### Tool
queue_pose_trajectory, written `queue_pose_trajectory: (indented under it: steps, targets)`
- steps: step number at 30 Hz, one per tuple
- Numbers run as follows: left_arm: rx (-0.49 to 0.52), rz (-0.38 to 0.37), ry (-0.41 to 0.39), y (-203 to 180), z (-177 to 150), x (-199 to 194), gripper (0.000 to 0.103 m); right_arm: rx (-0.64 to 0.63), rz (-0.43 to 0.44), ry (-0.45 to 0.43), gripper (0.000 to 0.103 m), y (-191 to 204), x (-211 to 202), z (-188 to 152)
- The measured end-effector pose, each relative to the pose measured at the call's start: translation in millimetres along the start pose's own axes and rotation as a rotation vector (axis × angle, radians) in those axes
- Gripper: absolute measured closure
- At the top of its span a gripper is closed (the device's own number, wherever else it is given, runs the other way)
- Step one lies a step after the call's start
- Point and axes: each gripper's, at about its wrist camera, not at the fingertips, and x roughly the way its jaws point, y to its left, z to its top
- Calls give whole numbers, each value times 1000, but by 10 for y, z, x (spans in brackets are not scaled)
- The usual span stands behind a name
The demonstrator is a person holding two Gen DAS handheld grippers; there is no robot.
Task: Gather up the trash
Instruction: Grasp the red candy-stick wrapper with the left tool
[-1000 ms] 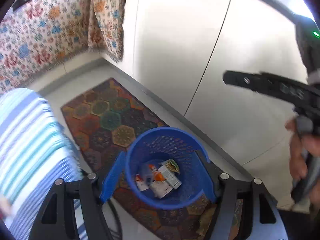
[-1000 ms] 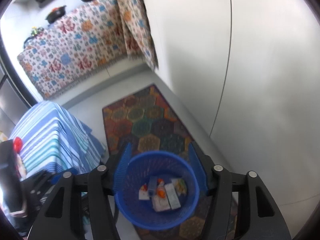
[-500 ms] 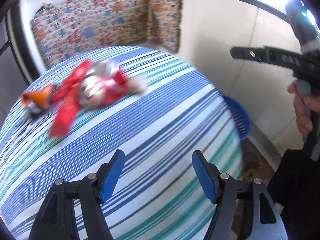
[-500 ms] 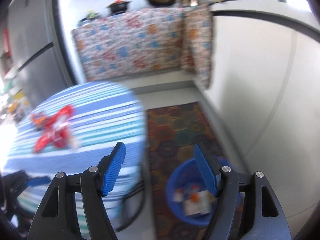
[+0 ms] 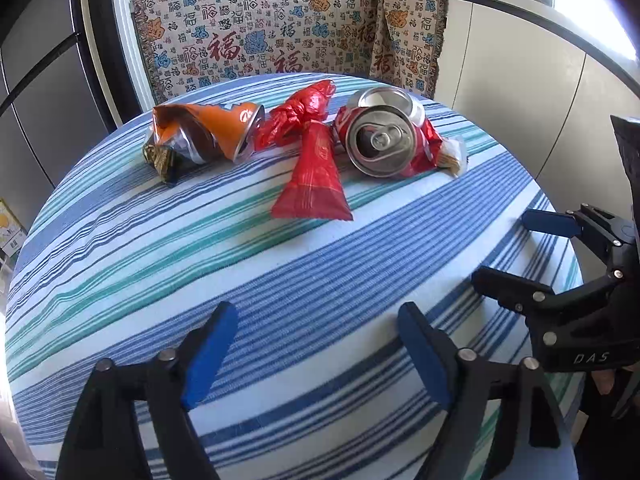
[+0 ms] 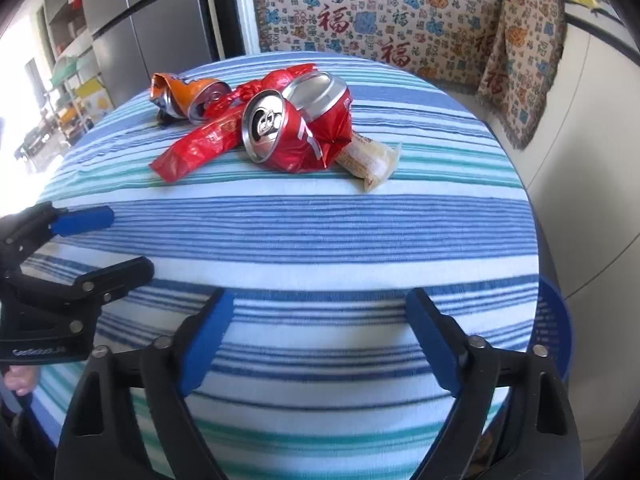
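On the round table with the striped cloth (image 5: 240, 264) (image 6: 320, 240) lies a heap of trash. It holds a crushed red can (image 5: 384, 140) (image 6: 288, 132), a crushed orange can (image 5: 208, 132) (image 6: 188, 96), a red wrapper (image 5: 312, 176) (image 6: 200, 144), a knotted red bag (image 5: 300, 112) and a beige snack wrapper (image 5: 452, 152) (image 6: 372, 160). My left gripper (image 5: 316, 352) (image 6: 104, 244) hovers over the near side of the table, jaws opening, nothing between them. My right gripper (image 6: 320, 344) (image 5: 520, 256) is beside it, jaws also opening and empty.
A blue basket (image 6: 554, 332) stands on the floor past the table's right edge. A patterned cloth (image 5: 280, 40) drapes the counter behind the table. White cabinets (image 5: 520, 80) run along the right, and a grey fridge (image 6: 152, 20) stands at the back left.
Both views have swung from the blue basket on the floor up to the table top with the trash heap. Both pairs of jaws stand wider than before.
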Motion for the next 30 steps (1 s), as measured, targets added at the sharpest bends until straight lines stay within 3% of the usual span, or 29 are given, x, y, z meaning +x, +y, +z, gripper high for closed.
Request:
queue_pose_trajectory:
  steps: [6, 9, 13, 18, 20, 21, 22, 23, 25, 30]
  targets:
    - [10, -8, 3, 8, 48, 45, 13, -18, 2, -16, 2, -45, 96, 34]
    - [15, -46, -21, 41, 141, 25, 13, -25, 3, -36, 2, -2, 55, -34]
    - [16, -143, -53, 140, 462, 20, 14, -27, 4, -40, 2, 13, 38, -55]
    - [82, -158, 1, 162, 824, 309, 17, -26, 2, -42, 2, 25, 28, -55]
    - [99, -179, 35, 161, 895, 424, 28, -25, 1, -44, 2, 32, 22, -56]
    - [108, -176, 51, 157, 913, 474, 42, -25, 1, -44, 2, 33, 20, -57]
    - [114, -169, 60, 153, 914, 503, 65, -25, 1, -44, 2, 38, 19, -57]
    - [117, -166, 71, 153, 900, 529, 74, -25, 1, -44, 2, 32, 19, -57]
    - [109, -156, 59, 159, 850, 508, 80, -24, 1, -44, 2, 35, 15, -56]
    - [53, -100, 23, 231, 489, 177, 82, -24, 1, -44, 2, 36, 16, -55]
